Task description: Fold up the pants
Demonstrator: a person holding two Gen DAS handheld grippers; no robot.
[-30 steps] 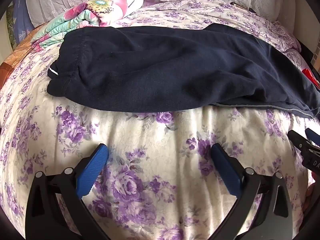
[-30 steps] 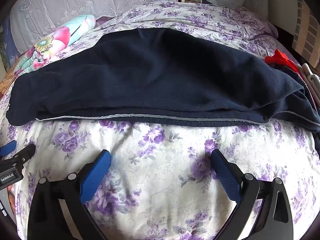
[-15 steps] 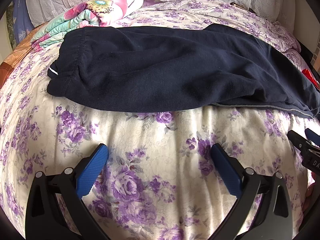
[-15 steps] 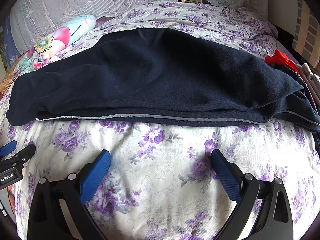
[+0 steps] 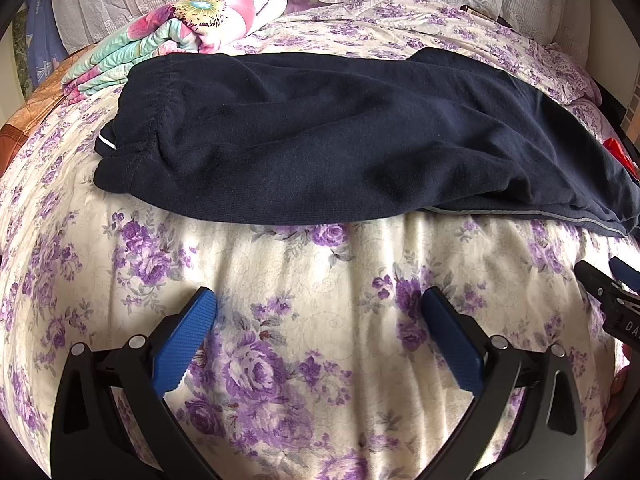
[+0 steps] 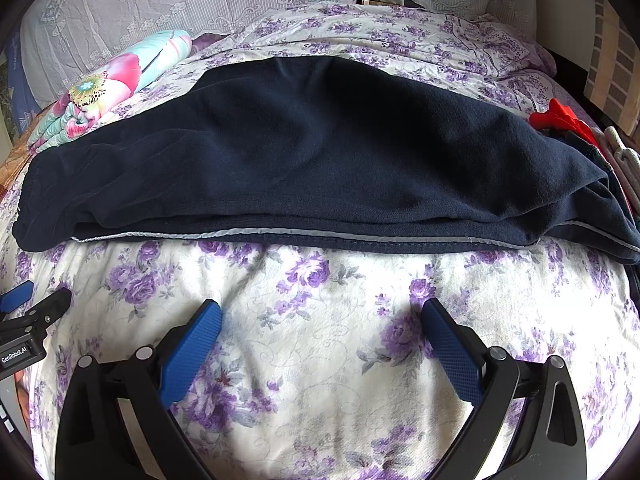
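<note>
Dark navy pants (image 5: 340, 136) lie across the bed, folded lengthwise, one leg on the other. The gathered waistband (image 5: 140, 120) is at the left end and the legs run right. In the right wrist view the same pants (image 6: 320, 152) show a grey piped seam (image 6: 280, 236) along the near edge. My left gripper (image 5: 318, 300) hovers open over bare bedspread short of the pants' near edge. My right gripper (image 6: 320, 308) is open too, just short of the seam. Neither holds anything. Each gripper's tip shows at the edge of the other's view.
The bed has a cream spread with purple flowers (image 5: 320, 320). A folded floral quilt (image 5: 188, 24) lies beyond the waistband at the far left. Lace-covered pillows (image 6: 200, 4) line the headboard. Red cloth (image 6: 560, 120) and other garments sit at the right edge.
</note>
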